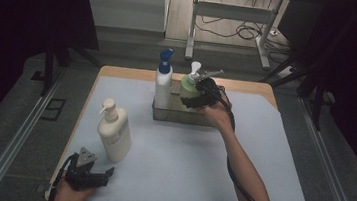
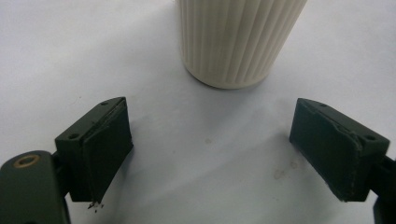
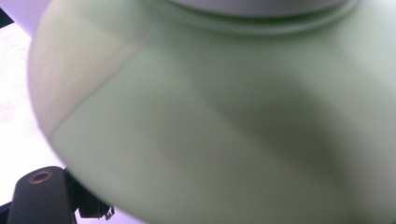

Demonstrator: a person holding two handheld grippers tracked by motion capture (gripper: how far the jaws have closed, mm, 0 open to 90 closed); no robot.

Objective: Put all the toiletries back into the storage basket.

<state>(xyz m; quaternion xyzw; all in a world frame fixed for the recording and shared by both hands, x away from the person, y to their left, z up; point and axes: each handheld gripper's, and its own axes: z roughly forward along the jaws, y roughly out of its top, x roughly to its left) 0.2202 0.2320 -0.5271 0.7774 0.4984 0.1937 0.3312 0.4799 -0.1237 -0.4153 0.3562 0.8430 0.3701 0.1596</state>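
At the near left edge of the tabletop (image 1: pixel 271 155), my left gripper (image 1: pixel 89 174) rests with its jaws spread wide and nothing between them, aimed at the cream pump bottle (image 1: pixel 113 133) that stands upright just beyond; in the left gripper view its ribbed base (image 2: pixel 236 42) sits clear of both pads. I judge that bottle rigid plastic, fairly light, its ribs giving good purchase low on the body. Farther back, at the middle of the tabletop, a clear rectangular tray (image 1: pixel 165 114) holds a white bottle with a blue pump (image 1: pixel 163 81), upright at its left end. At the tray's right end, my right gripper (image 1: pixel 198 93) is at the green pump bottle (image 1: pixel 188 84), jaws set wide around its body; the right gripper view has the pale green shoulder (image 3: pixel 224 130) pressed close to the lens, so I take it as gripped, though I cannot see the pads meet the plastic. This bottle looks smooth, rounded and likely slippery, stiff enough not to crush, its weight depending on contents I cannot see. I would hold it on the straight body below the shoulder, never by the white pump (image 1: pixel 195 69). Whether its base already rests on the tray floor is hidden by my hand.
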